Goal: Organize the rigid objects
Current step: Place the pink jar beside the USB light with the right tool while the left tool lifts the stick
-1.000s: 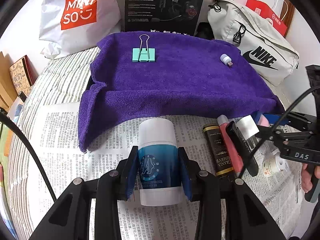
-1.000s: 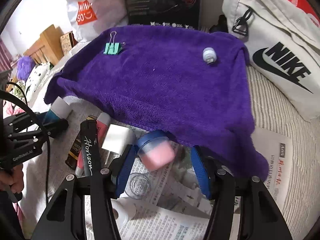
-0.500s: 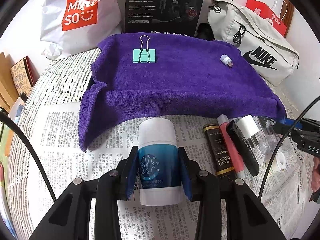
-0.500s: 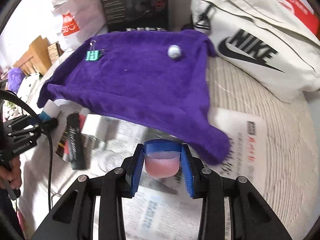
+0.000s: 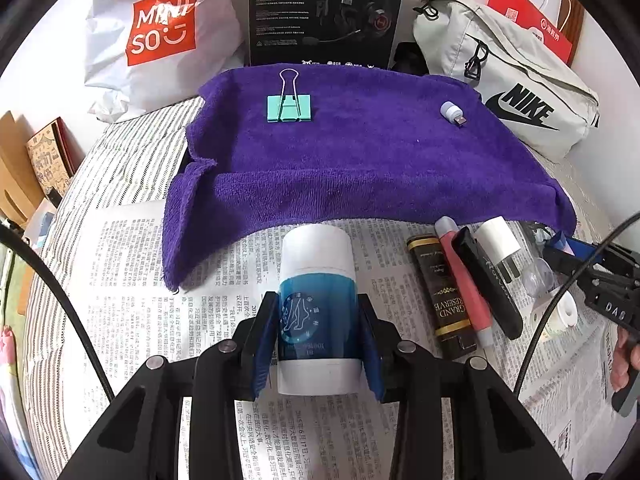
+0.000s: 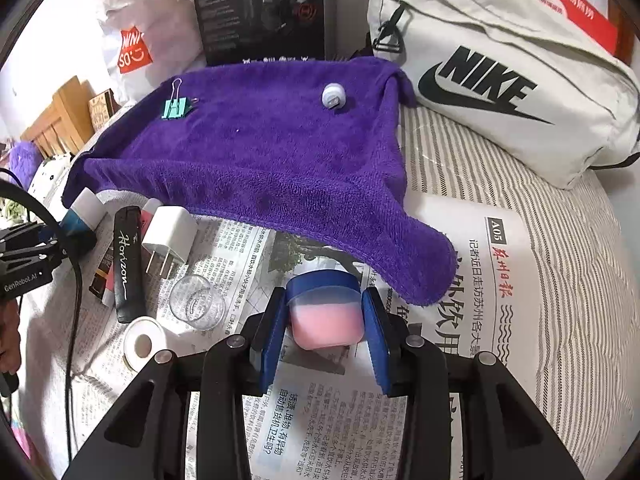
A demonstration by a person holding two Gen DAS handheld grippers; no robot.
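Comparing with a second ago, your right gripper has gone from standing open around the pink jar to clamping it, lifted it out of the clutter and swung it right — it now hangs over the newspaper just off the towel's near right corner. That looks like a pickup done and a carry under way; judging by the clip and the USB light already lying well apart near the towel's far edge, the jar probably goes on the towel too.

Your left gripper has not moved: its blue pads are pressed on the blue-banded white tube, which lies on the newspaper just short of the towel's near edge. That grasp seems to wait its turn.

Left on the paper by the near edge: a black bar, a white plug, a clear cup and a tape roll.

Readable writing — "MINISO" on the white bag, "NIKE" on the grey bag, "Horizon" on the black bar, "GRAND RESERVE" on the black-and-gold stick, "A05" heading the newspaper page, and "GenRobot.AI" on the left tool's body. The tube's label is too small to read.
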